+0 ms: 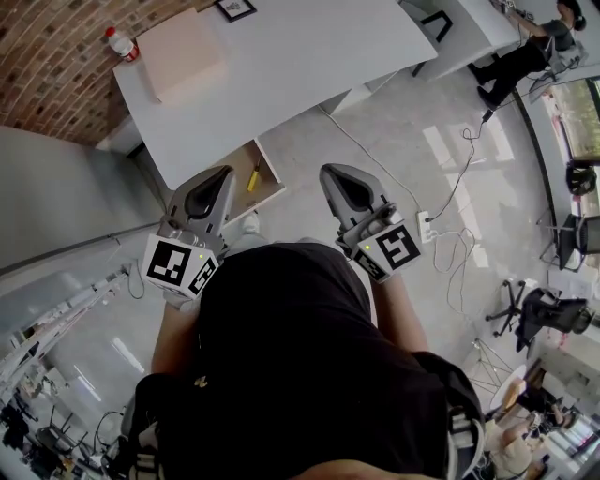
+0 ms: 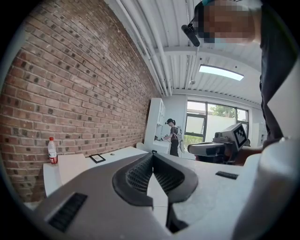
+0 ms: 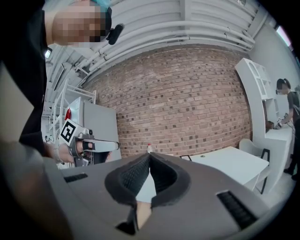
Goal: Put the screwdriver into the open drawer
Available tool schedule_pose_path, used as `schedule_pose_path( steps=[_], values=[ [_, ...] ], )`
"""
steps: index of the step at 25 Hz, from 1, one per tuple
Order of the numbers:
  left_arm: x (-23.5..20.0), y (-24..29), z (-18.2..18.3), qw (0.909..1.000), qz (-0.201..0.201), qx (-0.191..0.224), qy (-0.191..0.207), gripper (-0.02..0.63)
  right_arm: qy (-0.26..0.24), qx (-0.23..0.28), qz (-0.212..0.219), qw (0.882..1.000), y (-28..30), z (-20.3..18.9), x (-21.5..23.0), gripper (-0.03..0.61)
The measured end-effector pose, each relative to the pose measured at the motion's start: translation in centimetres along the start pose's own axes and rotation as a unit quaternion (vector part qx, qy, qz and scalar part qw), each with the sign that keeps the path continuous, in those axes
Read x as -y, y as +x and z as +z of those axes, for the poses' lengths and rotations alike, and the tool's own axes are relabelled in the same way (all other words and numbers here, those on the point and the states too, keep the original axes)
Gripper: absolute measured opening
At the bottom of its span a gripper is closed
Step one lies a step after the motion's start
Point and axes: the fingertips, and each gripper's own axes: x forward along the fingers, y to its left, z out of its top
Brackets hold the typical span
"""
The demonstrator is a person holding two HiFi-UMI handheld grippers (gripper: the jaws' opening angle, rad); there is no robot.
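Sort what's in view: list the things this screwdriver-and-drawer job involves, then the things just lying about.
Belongs to the job:
- screwdriver, yellow, lying in the drawer
- open drawer under the white table
- left tongs, shut, empty
- right tongs, shut, empty

Just lying about:
- red-capped bottle
- beige box
- black frame
- power strip on the floor

"What's the room around you like?"

"A red-brown brick wall [image 2: 84, 93] stands behind a long white bench [image 1: 300, 56]. Over me is a white ribbed ceiling [image 2: 154, 42] with pipes and one bright oblong light panel [image 2: 220, 72]."

"And further off?"

"A tall white shelf unit [image 3: 255, 93] stands beside a big window [image 2: 206, 124] with green trees outside. Below me, white cables [image 1: 370, 155] trail across a pale grey glossy floor [image 1: 394, 141]. Black wheeled office chairs [image 1: 534, 314] stand off to my right."
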Motion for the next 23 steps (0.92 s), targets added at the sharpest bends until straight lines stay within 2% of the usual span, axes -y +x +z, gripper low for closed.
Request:
schedule_pose_path(
  steps=[9,19,23],
  values=[
    [-1.6,-0.6,0.3,0.9995,0.029,0.010,-0.003,0.005,-0.011,0.014,0.027,0.999,1.8,1.4,-1.1,0.010],
    [-1.6,-1.2,0.2,0.9984,0.048,0.019,-0.024,0.003,-0.009,0.006,0.030,0.999,1.4,0.8,-1.2,0.010],
    [-0.9,-1.6,0.2,0.9984,0.042,0.019,-0.031,0.003,-0.009,0.004,0.029,1.000,1.0,0.6,-1.1,0.009]
  ],
)
